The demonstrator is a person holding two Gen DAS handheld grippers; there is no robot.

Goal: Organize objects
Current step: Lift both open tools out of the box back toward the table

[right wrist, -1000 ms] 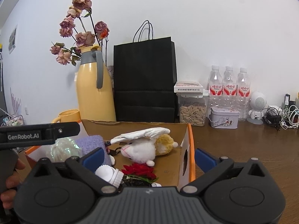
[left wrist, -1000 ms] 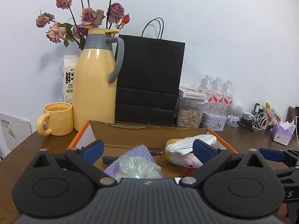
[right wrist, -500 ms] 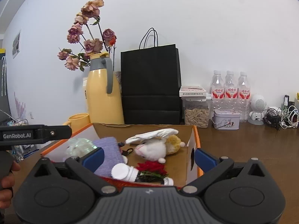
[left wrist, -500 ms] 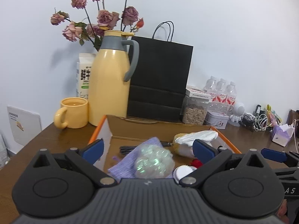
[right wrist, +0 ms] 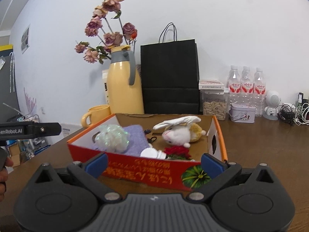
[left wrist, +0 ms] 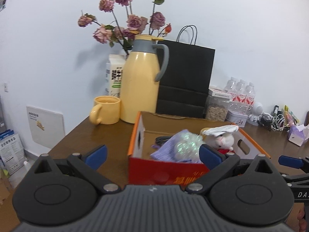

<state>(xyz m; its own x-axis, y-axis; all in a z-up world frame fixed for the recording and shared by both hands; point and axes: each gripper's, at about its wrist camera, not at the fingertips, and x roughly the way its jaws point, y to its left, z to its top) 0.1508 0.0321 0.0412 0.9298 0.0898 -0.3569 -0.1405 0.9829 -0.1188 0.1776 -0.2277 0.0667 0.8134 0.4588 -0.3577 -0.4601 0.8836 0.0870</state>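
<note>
Left wrist view: the left claw (left wrist: 152,153) stands wide and empty, its blue pads apart, and the red-and-orange cardboard box (left wrist: 168,174) sits at about 1 o'clock beyond it. Half a second ago the box filled the space between the pads; both claws have since pulled back, so its whole front wall now shows. In the right wrist view the right claw (right wrist: 153,162) is likewise spread and empty, level with the box front. Inside lie an iridescent mesh ball (right wrist: 113,138) on a purple cloth (right wrist: 135,140), a white plush toy (right wrist: 178,133), a red flower (right wrist: 176,150) and what may be a small white bottle (right wrist: 153,153), partly hidden by the wall. The box rests on a brown wooden bench (right wrist: 260,145). At 11 o'clock stand a yellow mug (left wrist: 107,110) and yellow thermos (left wrist: 142,81) with dried roses (left wrist: 127,25) behind; a black paper bag (left wrist: 185,79) leans on the white wall, water bottles (right wrist: 246,89) at 2 o'clock.
</note>
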